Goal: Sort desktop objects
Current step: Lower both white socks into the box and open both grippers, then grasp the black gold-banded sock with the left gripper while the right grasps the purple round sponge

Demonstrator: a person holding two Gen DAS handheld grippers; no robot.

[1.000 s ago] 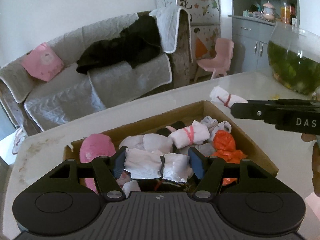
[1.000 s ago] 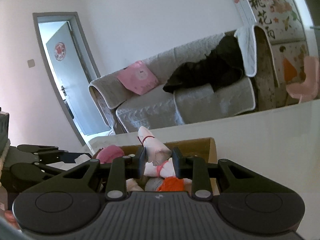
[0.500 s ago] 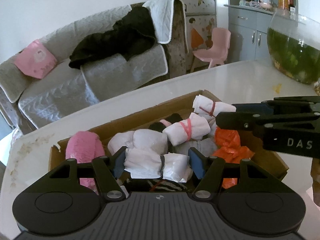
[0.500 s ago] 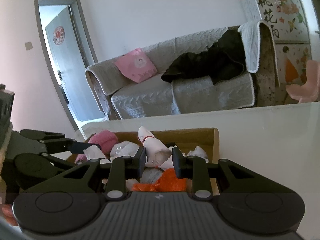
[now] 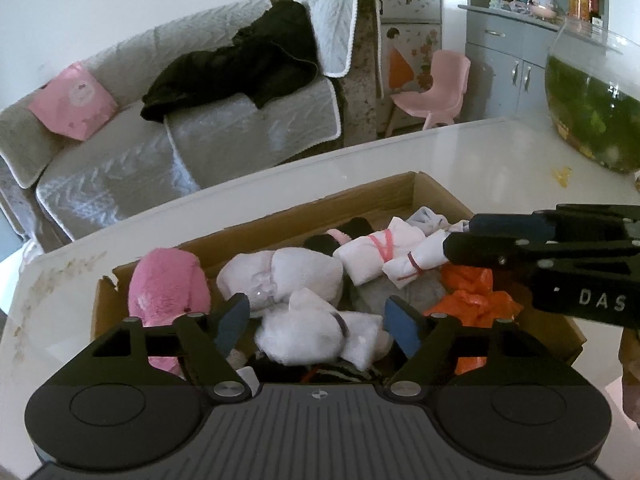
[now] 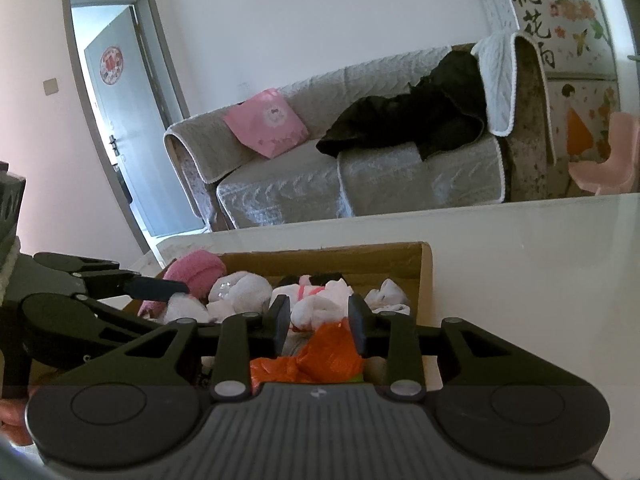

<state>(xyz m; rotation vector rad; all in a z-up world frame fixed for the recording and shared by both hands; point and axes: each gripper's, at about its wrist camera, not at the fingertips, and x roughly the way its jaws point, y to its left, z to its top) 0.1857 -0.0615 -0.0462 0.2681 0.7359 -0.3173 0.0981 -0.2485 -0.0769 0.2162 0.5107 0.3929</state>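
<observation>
A cardboard box [image 5: 304,216] on the white table holds several rolled bundles, a pink plush roll [image 5: 168,284] and an orange plastic bag [image 5: 476,296]. My left gripper [image 5: 318,322] is open over the box; a white bundle with a dark band [image 5: 320,332] lies loose between its fingers. My right gripper [image 6: 320,320] is open over the box [image 6: 360,260]. A white bundle tied with red string [image 5: 416,264] lies at its fingertips, on the pile. The orange bag [image 6: 320,356] shows below its fingers.
A glass fish bowl [image 5: 596,92] stands at the table's far right. A yellow scrap [image 5: 562,174] lies near it. Beyond the table are a grey sofa [image 5: 160,140] and a pink child's chair [image 5: 436,88].
Both grippers have opened. The white bundle with the dark band and the red-tied bundle have dropped out of the fingers onto the pile in the box.
</observation>
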